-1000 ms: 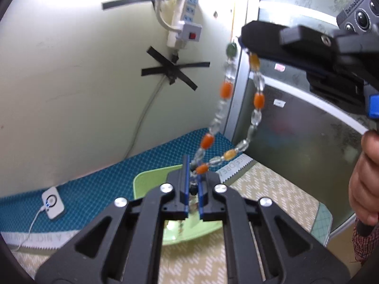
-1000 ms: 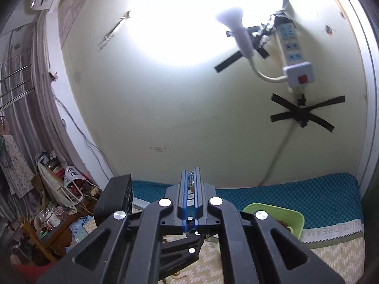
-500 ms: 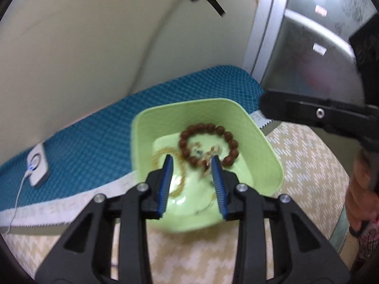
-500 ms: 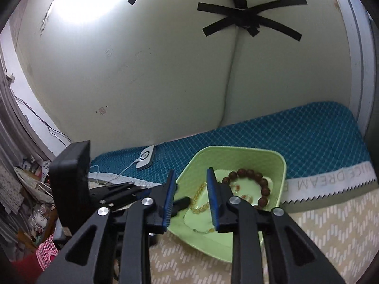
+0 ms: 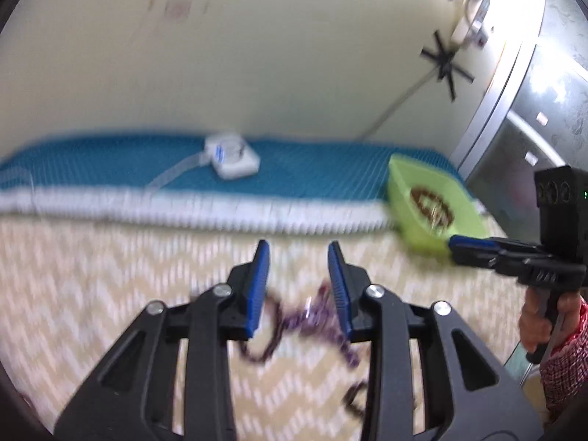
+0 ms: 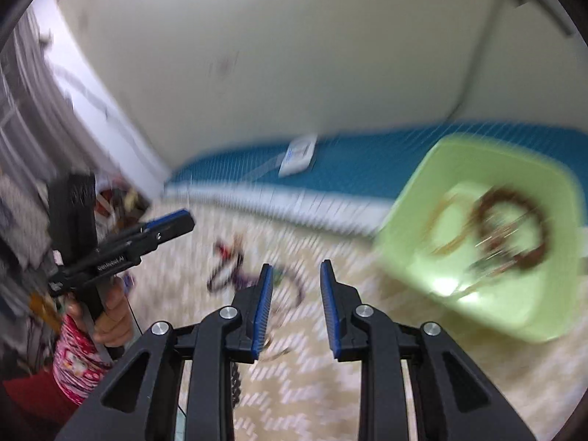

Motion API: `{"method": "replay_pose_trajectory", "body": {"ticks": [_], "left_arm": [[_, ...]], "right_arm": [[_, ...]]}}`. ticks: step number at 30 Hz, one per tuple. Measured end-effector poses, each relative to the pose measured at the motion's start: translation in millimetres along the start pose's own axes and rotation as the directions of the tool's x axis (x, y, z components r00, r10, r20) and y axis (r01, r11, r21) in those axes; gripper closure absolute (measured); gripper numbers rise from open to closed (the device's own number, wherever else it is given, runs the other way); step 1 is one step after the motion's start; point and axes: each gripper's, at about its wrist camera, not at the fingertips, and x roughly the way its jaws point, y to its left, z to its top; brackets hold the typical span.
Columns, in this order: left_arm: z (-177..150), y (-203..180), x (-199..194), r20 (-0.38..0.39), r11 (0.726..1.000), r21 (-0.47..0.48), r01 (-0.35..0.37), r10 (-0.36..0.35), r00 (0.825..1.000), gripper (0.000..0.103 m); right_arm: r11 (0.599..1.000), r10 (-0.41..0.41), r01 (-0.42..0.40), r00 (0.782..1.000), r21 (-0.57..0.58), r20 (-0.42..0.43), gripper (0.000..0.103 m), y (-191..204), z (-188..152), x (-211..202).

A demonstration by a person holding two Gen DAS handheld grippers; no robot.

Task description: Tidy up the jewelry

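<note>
Both views are motion-blurred. My left gripper [image 5: 298,246] is open above a tangle of purple and dark bead jewelry [image 5: 316,316] lying on the cream zigzag mat; its jaws are closing with nothing between the pads. My right gripper [image 6: 297,265] is open and empty, just left of the green bowl [image 6: 411,228]. A brown bead bracelet [image 6: 514,228] and gold chains lie in the bowl. In the left wrist view, the bowl [image 5: 404,183] sits far right with the right gripper [image 5: 455,242] beside it. The right wrist view shows the left gripper [image 6: 172,222] at the left, above the loose jewelry [image 6: 235,275].
A white charger puck [image 5: 233,156] with its cable lies on the teal cloth [image 5: 110,161] along the wall. A glass door [image 5: 533,110] stands at the right. Cluttered shelves [image 6: 22,169] rise at the mat's left. A hand [image 6: 110,312] grips the left gripper's handle.
A second ago both grippers held up an orange-and-clear bead necklace. They have since opened and dropped low; the left swung away from the bowl to the loose jewelry on the mat.
</note>
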Motion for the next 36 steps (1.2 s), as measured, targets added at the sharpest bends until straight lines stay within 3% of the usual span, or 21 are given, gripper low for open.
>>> {"method": "replay_pose_trajectory", "body": {"ticks": [2,7,9,10,17,20,28,36], "left_arm": [[-18.1,1.3,13.0,-0.050,1.000,-0.002,0.014,-0.014,0.999,0.082],[-41.1,-10.5,31.0,-0.105,0.999,0.042,0.034,-0.030,0.994,0.082],[-46.5,-15.4,36.3,-0.124,0.995,0.100,-0.028,0.041,0.991,0.082],[-50.0,-14.1,43.1,-0.152,0.986,0.130,-0.100,0.119,0.981,0.086],[-64.9,25.9,15.2,-0.168,0.989,0.073,-0.129,0.139,0.976,0.090],[-66.9,35.4,0.9,-0.137,0.992,0.035,-0.119,0.123,0.983,0.090],[-50.9,24.3,-20.7,-0.014,0.999,-0.042,0.019,-0.019,1.000,0.090],[-56.0,25.9,-13.1,0.019,0.993,-0.083,0.089,-0.087,0.996,0.090]], "right_arm": [[1.000,-0.007,0.006,0.999,-0.031,-0.054,0.102,13.5,-8.1,24.7],[0.985,-0.113,0.095,0.986,-0.141,-0.122,0.102,44.5,-19.5,63.6],[0.956,-0.223,0.190,0.966,-0.224,-0.130,0.103,51.3,-25.9,74.0],[0.949,-0.242,0.205,0.961,-0.241,-0.134,0.103,49.4,-29.7,75.6],[0.953,-0.281,0.259,0.950,-0.160,-0.138,0.103,10.5,-49.6,32.8],[0.933,-0.340,0.319,0.933,-0.165,-0.121,0.103,5.6,-56.2,22.1],[0.955,-0.246,0.231,0.967,-0.184,-0.063,0.102,37.9,-40.2,18.1],[0.953,-0.178,0.139,0.975,-0.270,-0.129,0.102,80.4,-34.2,68.5]]}}
